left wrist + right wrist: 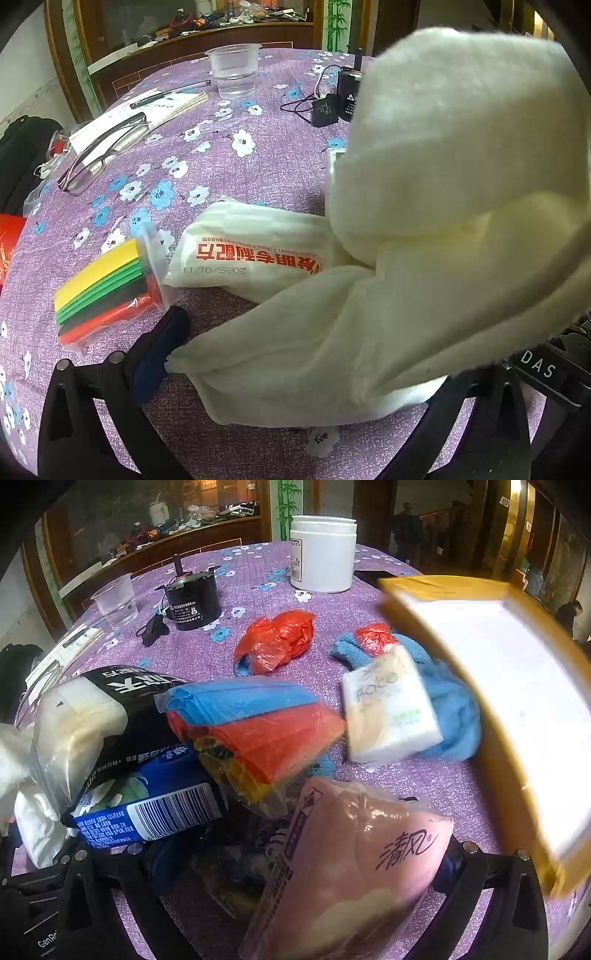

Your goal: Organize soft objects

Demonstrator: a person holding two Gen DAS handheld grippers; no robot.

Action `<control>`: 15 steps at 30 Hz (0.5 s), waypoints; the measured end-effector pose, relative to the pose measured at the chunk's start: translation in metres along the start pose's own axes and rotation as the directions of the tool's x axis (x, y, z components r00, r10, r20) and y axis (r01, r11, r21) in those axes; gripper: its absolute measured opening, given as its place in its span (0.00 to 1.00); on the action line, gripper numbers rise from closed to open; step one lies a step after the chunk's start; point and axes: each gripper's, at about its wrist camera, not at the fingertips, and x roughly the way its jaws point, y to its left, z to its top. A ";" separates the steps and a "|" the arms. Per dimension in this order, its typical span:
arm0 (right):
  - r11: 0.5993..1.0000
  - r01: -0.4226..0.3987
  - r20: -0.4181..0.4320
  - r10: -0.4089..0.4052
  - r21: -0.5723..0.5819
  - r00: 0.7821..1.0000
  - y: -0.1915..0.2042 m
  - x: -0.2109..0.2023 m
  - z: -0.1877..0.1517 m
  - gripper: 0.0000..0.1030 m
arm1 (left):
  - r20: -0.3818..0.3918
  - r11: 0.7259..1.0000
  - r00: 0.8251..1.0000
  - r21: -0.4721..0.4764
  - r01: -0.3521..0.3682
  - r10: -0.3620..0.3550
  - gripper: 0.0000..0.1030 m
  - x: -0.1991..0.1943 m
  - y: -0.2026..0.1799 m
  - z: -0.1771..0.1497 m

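In the left wrist view a white fluffy towel (424, 221) hangs bunched in front of the camera, its lower end between my left gripper's (295, 369) fingers (159, 354); the right finger is hidden behind it. A white packet with red print (251, 254) lies beyond. In the right wrist view a pink tissue pack (354, 871) sits between my right gripper's (295, 853) fingers (465, 871), and the jaws look closed on it. Ahead lie a bag of blue and red rolls (255, 731), a blue packet (147, 812), a black-and-white packet (92, 716), a white tissue pack (391, 709) on a blue cloth (454, 716), and a red plastic bag (277, 638).
A purple flowered tablecloth (221, 173) covers the round table. On it are a bag of coloured strips (107, 291), glasses (99, 155), a notepad with pen (166, 103), a clear cup (234, 70), a black motor (192, 598), a white jar (323, 554), and a yellow-rimmed tray (517, 686) at right.
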 end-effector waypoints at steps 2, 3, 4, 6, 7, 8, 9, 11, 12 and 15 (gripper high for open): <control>1.000 0.004 0.000 -0.004 -0.003 1.000 0.000 0.000 0.000 1.00 | 0.000 1.000 1.000 0.000 0.000 0.000 1.00 0.000 0.000 0.000; 1.000 0.004 0.000 -0.004 -0.003 1.000 0.001 0.000 0.000 1.00 | 0.000 1.000 1.000 0.000 0.000 0.000 1.00 0.000 0.000 0.000; 1.000 0.003 -0.001 -0.003 -0.002 1.000 0.000 0.000 0.000 1.00 | 0.000 1.000 1.000 0.000 0.000 0.000 1.00 0.000 0.000 0.000; 1.000 0.003 0.000 -0.003 -0.002 1.000 0.000 0.000 0.000 1.00 | 0.000 1.000 1.000 0.000 0.000 0.000 1.00 0.000 0.000 0.000; 1.000 0.003 0.000 -0.003 -0.002 1.000 0.000 0.000 0.000 1.00 | 0.000 1.000 1.000 -0.001 0.001 -0.001 1.00 0.000 0.000 0.000; 1.000 0.007 0.001 -0.007 -0.005 1.000 0.001 0.000 0.000 1.00 | 0.000 1.000 1.000 -0.001 0.001 -0.001 1.00 0.000 0.000 0.000; 1.000 0.007 0.001 -0.007 -0.005 1.000 0.002 0.000 0.000 1.00 | 0.000 1.000 1.000 -0.001 0.001 -0.001 1.00 0.000 0.001 0.000; 1.000 0.006 0.000 -0.006 -0.004 1.000 0.001 0.000 0.000 1.00 | 0.000 1.000 1.000 -0.001 0.001 -0.001 1.00 0.000 0.001 0.000; 1.000 0.006 0.000 -0.006 -0.004 1.000 0.002 0.000 0.000 1.00 | 0.000 1.000 1.000 -0.001 0.001 -0.001 1.00 0.000 0.002 0.000; 1.000 0.005 0.000 -0.005 -0.004 1.000 0.002 0.000 0.000 1.00 | 0.000 1.000 1.000 0.000 0.000 0.000 1.00 0.000 0.000 0.000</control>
